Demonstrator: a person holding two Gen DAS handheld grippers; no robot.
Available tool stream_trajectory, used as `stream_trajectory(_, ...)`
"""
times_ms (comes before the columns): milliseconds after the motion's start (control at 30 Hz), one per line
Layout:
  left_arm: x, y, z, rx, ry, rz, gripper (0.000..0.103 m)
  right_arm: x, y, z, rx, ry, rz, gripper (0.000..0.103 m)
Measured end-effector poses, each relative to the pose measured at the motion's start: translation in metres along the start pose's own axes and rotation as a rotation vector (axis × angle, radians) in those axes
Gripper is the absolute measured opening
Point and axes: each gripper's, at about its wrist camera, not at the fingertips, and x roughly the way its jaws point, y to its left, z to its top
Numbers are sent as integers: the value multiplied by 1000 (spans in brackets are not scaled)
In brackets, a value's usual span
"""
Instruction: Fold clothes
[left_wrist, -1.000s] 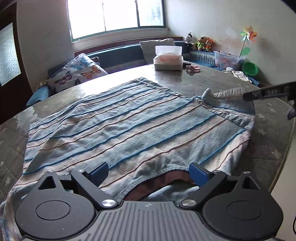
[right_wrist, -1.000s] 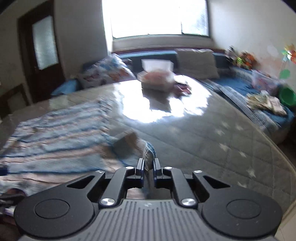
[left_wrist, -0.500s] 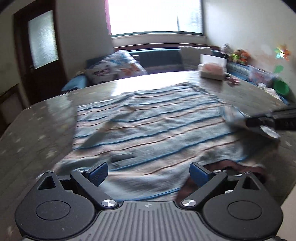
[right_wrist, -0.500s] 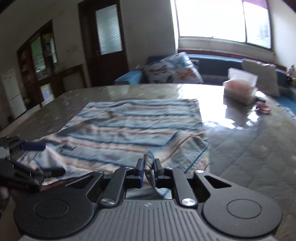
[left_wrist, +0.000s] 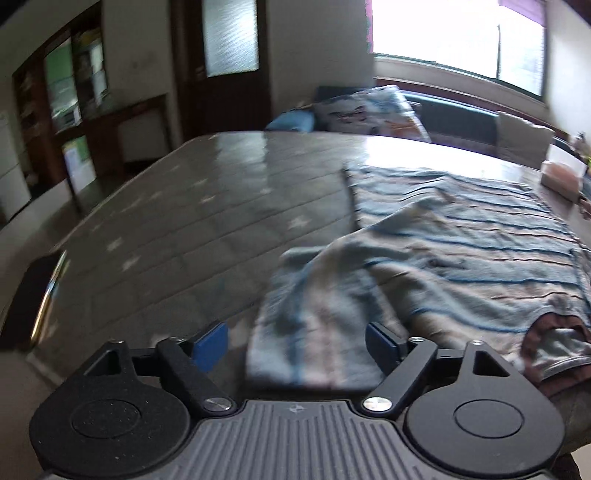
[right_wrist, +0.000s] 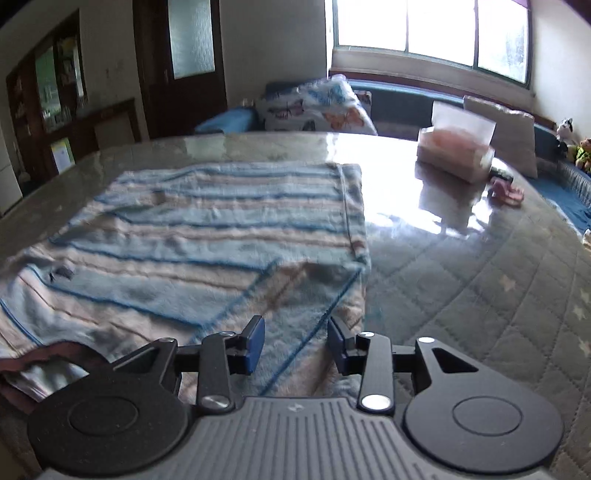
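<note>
A blue, pink and white striped garment (left_wrist: 461, 254) lies spread on the quilted table (left_wrist: 192, 221). In the left wrist view its near sleeve (left_wrist: 317, 317) lies loose at the left edge, and my left gripper (left_wrist: 295, 343) hangs open just before it, holding nothing. In the right wrist view the garment (right_wrist: 207, 236) has its right sleeve (right_wrist: 295, 299) folded inward over the body. My right gripper (right_wrist: 295, 341) is open just above that folded sleeve, holding nothing. The dark-lined neck opening (right_wrist: 44, 362) shows at the near left.
A tissue box (right_wrist: 456, 153) and a small pink object (right_wrist: 506, 192) sit on the table's far right. A dark flat object (left_wrist: 33, 295) lies at the table's left edge. A sofa with cushions (right_wrist: 317, 107) runs under the window, doors and cabinets at left.
My right gripper laid the right sleeve over the body and opened, letting it go. My left gripper swung left, from the neck opening toward the left sleeve, still open.
</note>
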Motion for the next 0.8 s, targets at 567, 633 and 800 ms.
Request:
stream_trajectory(567, 8, 10, -1, -1, 11, -5, 11, -8, 68, 14, -186, -33, 144, 62)
stream_trajectory(633, 7, 12, 5, 14, -18, 14, 11, -8, 80, 17, -218, -35, 174, 63)
stream_trajectory(800, 8, 23, 18, 8, -57, 40, 11, -7, 130, 19, -341, -23, 288, 68)
